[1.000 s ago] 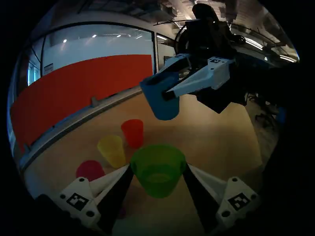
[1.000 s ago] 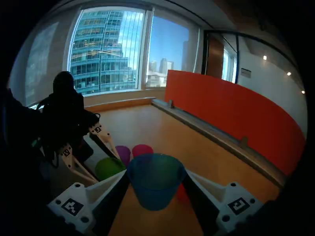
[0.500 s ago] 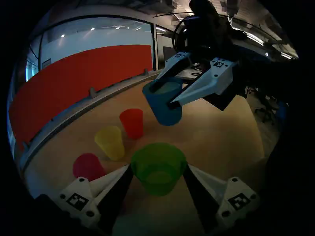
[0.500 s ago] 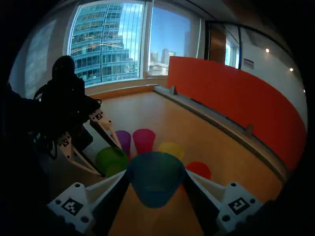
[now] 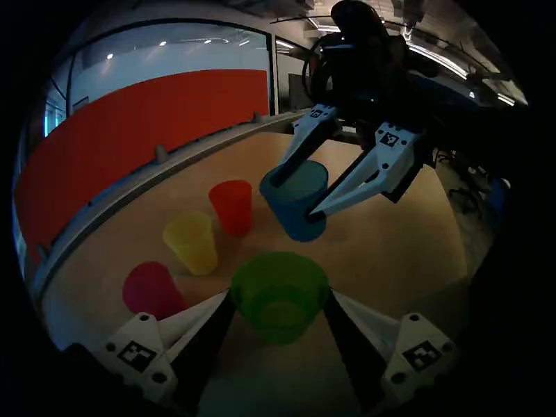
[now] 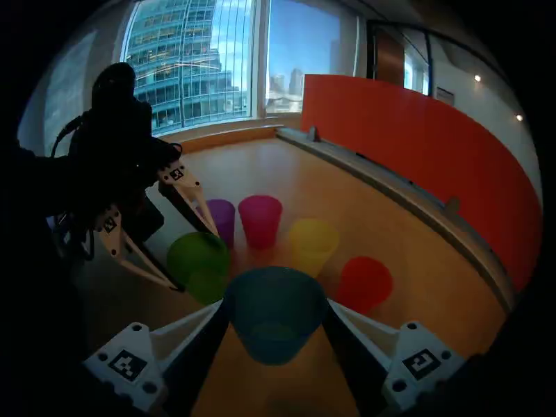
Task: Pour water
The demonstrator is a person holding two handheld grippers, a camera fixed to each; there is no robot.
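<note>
My left gripper (image 5: pixel 278 309) is shut on a green cup (image 5: pixel 279 295), held upright just in front of the camera. Beyond it the right gripper (image 5: pixel 299 198) holds a blue cup (image 5: pixel 295 198) in the air above the wooden table (image 5: pixel 389 236), its mouth tipped toward the green cup. In the right gripper view, my right gripper (image 6: pixel 274 316) is shut on that blue cup (image 6: pixel 274 313). The left gripper (image 6: pixel 191 254) with the green cup (image 6: pixel 198 264) sits lower left of it, a person's dark figure behind.
Red (image 5: pixel 232 206), yellow (image 5: pixel 190 241) and pink (image 5: pixel 149 290) cups stand in a row on the table to the left. The right gripper view also shows purple (image 6: pixel 221 219), magenta (image 6: pixel 260 219), yellow (image 6: pixel 312 243) and red (image 6: pixel 364 281) cups. An orange wall panel (image 5: pixel 139 132) runs along the table's far edge.
The right gripper has come down and closer to the green cup with the blue cup, which is tilting toward it. The green cup stays held in place.
</note>
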